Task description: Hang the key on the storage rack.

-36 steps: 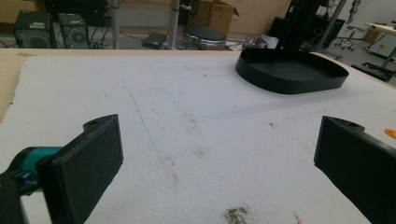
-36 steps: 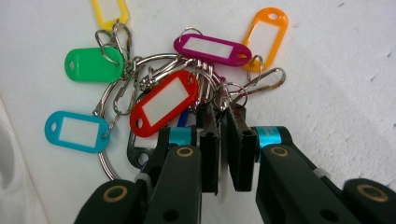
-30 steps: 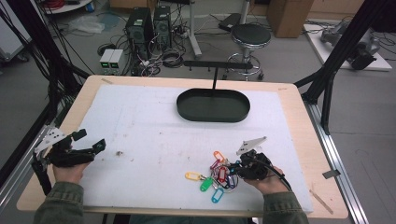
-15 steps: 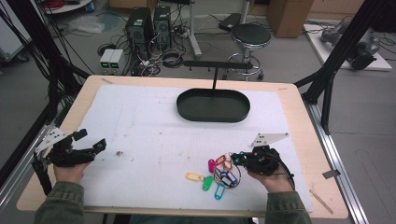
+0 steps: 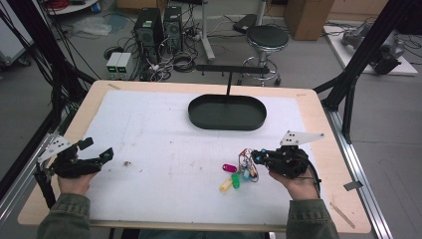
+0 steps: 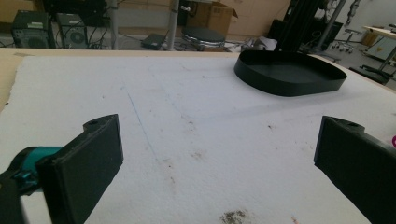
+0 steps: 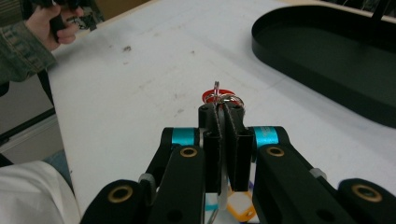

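Keys hang just off the mat, pinched by their rings in the clenched right gripper, with the tray beyond and slightly left; left gripper, released, idles far off.

Tray at table's far edge — key bunch nearer, right.
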`<state>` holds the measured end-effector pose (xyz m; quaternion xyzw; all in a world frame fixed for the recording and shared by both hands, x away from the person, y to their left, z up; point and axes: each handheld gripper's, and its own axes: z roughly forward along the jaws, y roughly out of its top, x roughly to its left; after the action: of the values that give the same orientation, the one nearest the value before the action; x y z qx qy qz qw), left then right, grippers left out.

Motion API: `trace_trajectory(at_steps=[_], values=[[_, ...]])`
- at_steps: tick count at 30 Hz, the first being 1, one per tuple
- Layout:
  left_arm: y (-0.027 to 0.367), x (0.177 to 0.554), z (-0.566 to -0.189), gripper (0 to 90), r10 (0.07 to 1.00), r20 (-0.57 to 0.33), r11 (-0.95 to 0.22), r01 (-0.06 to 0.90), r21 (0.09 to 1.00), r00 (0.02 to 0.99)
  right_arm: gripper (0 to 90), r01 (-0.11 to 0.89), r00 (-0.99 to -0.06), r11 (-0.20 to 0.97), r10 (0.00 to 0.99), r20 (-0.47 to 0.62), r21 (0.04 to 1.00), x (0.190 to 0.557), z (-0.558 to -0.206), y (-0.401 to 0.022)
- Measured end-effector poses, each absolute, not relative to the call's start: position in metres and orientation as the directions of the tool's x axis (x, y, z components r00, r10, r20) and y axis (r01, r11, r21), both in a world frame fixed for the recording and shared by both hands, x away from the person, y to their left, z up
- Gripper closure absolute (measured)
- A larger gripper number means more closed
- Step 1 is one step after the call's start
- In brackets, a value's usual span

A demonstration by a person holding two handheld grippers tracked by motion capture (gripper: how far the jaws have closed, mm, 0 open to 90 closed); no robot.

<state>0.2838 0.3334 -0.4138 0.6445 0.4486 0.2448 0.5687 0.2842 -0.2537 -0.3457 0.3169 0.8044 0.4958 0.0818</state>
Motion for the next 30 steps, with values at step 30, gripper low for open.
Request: trace_trajectory(at_steps=[30], values=[[0.334,0.286,-0.415,1.7,0.853,-0.206,0.06,0.302,0.951,0.479,87.9,0.33,-0.814,0.284,0.569,0.119,0.9,0.321,-0.266,-0.243]])
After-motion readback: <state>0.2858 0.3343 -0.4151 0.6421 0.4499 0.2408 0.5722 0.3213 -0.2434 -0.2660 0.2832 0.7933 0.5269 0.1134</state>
